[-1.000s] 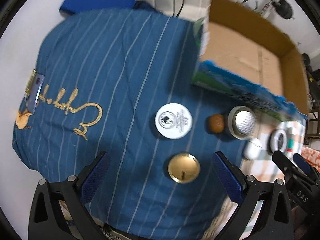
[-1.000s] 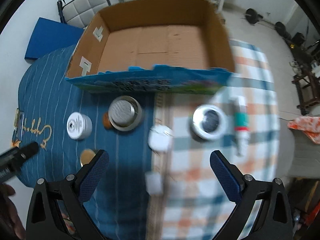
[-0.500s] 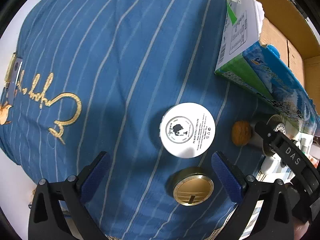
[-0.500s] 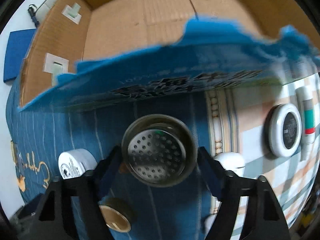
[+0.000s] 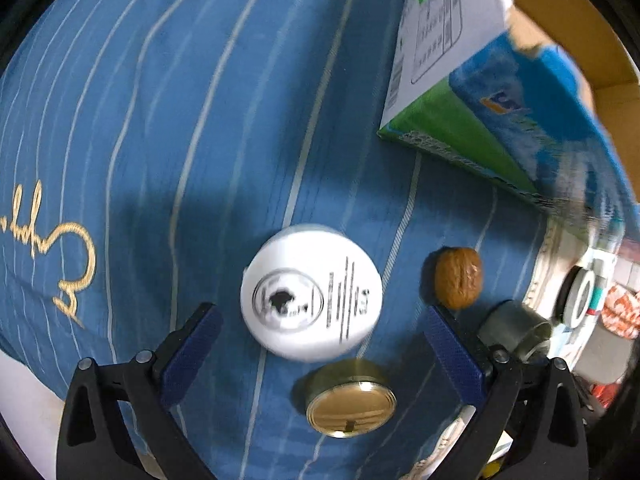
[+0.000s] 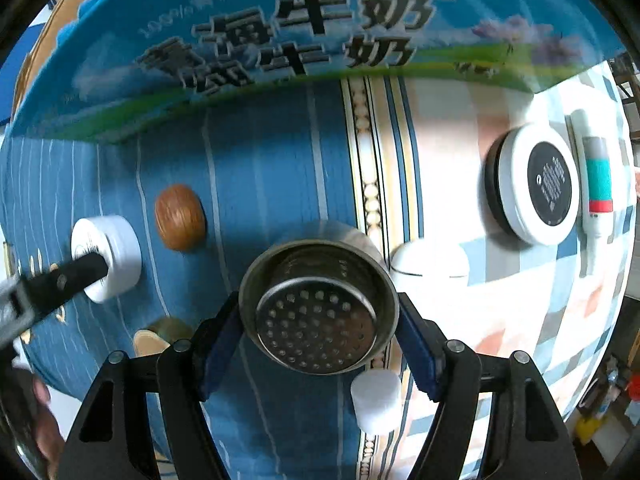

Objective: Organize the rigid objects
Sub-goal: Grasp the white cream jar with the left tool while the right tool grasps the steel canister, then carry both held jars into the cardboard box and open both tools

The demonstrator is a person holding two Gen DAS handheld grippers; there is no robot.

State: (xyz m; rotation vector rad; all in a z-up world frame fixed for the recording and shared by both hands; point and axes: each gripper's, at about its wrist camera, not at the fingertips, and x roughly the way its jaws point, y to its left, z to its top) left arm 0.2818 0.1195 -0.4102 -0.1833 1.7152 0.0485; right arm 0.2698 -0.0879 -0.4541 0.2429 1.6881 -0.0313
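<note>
My right gripper [image 6: 318,340] is shut on a steel strainer cup [image 6: 320,304], its blue pads against both sides of the rim; the cup also shows in the left wrist view [image 5: 510,330]. My left gripper [image 5: 320,340] is open just over a white cream jar [image 5: 312,294], which lies between its fingers. A gold tin [image 5: 351,400] and a walnut [image 5: 458,278] lie close by. In the right wrist view the jar [image 6: 106,258] and the walnut [image 6: 180,216] sit at left. The cardboard box [image 5: 520,100] stands behind.
In the right wrist view a round white-and-black case [image 6: 536,184], a white tube [image 6: 596,176], a white earbud case [image 6: 430,260] and a small white cap [image 6: 376,400] lie on the checked cloth. The box's printed front wall [image 6: 280,40] rises close ahead. Blue striped cloth [image 5: 160,120] covers the left.
Both grippers moved down and closer to the table. My right gripper closed on the strainer cup. My left gripper came lower around the white jar.
</note>
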